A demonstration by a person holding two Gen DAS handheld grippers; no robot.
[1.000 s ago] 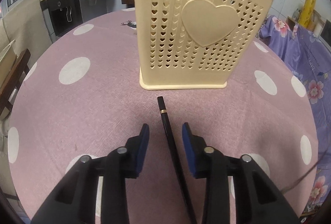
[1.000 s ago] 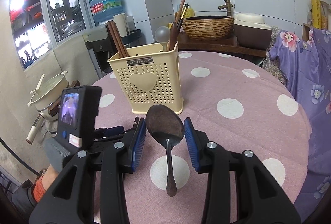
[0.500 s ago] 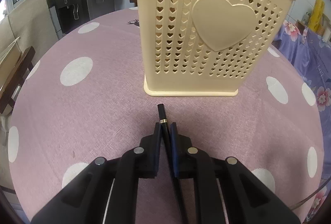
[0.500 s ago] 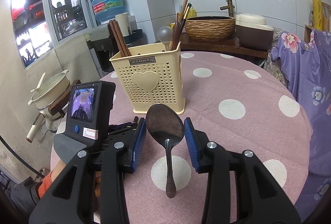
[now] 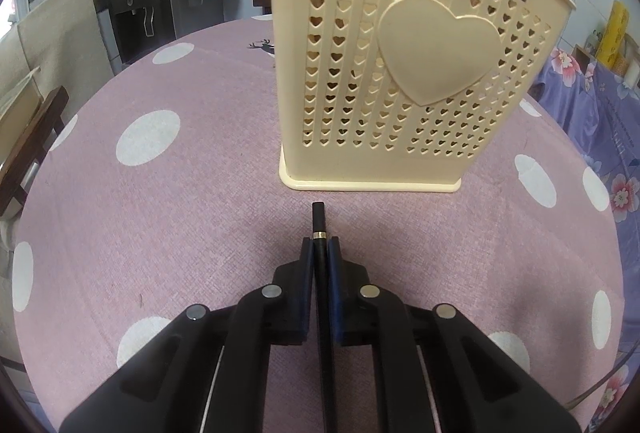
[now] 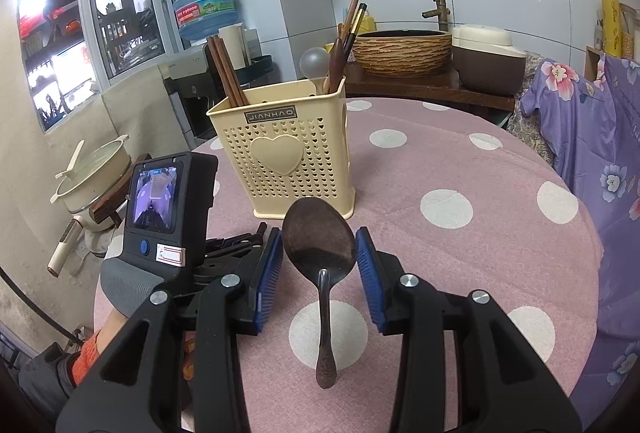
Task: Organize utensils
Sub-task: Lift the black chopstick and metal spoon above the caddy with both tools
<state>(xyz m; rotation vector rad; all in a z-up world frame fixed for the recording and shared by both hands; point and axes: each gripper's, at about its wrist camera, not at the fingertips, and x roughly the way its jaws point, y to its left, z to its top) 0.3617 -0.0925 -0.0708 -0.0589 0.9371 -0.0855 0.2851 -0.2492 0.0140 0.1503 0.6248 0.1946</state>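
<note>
A cream utensil holder [image 5: 404,73] with heart holes stands on the pink dotted table; it also shows in the right wrist view [image 6: 280,149], holding brown chopsticks [image 6: 226,71] and several other utensils. My left gripper [image 5: 320,245] is shut on a black chopstick [image 5: 319,219] with a gold ring, its tip pointing at the holder's base. My right gripper [image 6: 319,249] is open, its blue pads either side of a dark wooden spoon [image 6: 320,245] lying on the table, bowl towards the holder.
The left gripper's body with its small screen [image 6: 156,193] sits left of the spoon. The table edge [image 6: 592,233] runs at the right beside a purple flowered cloth [image 6: 600,137]. A white pot [image 6: 96,173] stands off the table at left.
My left gripper has closed on the black chopstick and moved closer to the holder. The right gripper and spoon have stayed put.
</note>
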